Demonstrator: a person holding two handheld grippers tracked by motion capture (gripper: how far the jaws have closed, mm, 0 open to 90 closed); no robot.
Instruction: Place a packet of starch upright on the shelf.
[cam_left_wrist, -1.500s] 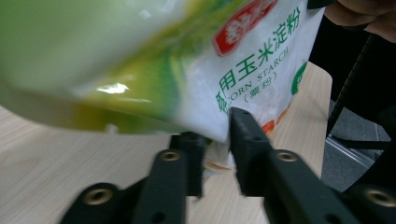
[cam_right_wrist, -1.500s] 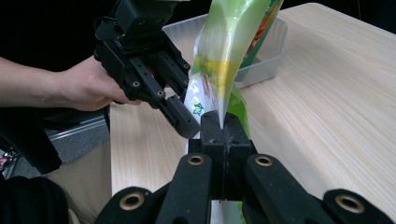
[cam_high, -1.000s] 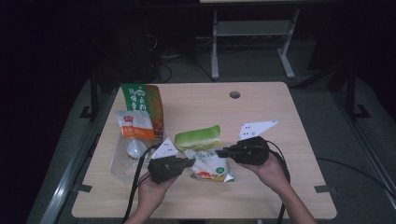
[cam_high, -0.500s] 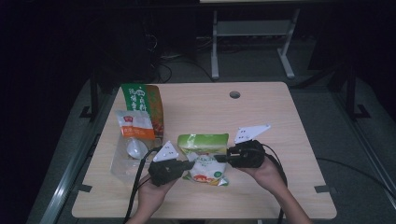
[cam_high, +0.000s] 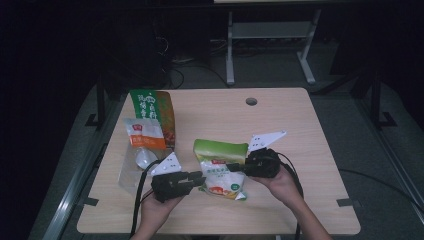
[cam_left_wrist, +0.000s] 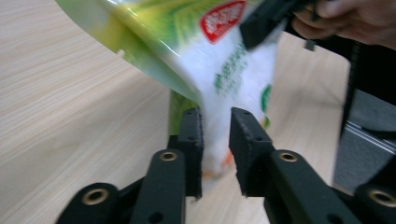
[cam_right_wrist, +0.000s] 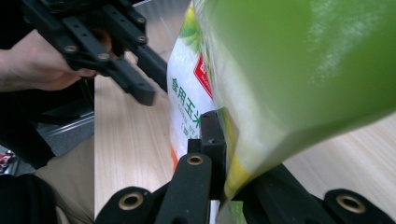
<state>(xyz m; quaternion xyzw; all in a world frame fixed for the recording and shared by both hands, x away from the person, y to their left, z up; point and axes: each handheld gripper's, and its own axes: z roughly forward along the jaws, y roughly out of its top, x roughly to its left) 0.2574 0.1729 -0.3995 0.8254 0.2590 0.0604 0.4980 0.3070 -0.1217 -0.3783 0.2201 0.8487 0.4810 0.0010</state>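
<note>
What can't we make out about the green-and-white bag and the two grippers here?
- Right gripper, right gripper view: one jaw hidden behind the blurred green-and-white bag.
- Left gripper, left gripper view: the bag's bottom edge is blurred between the jaws, which have just been opening; contact unclear.
- High view: bag print too small to read.
- Clear pouch, high view: contents unclear through glare.

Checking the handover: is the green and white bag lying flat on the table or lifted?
Lifted. The green and white bag hangs tilted above the wood, clamped in the right tongs; the left tongs have just opened, pads off it.
</note>
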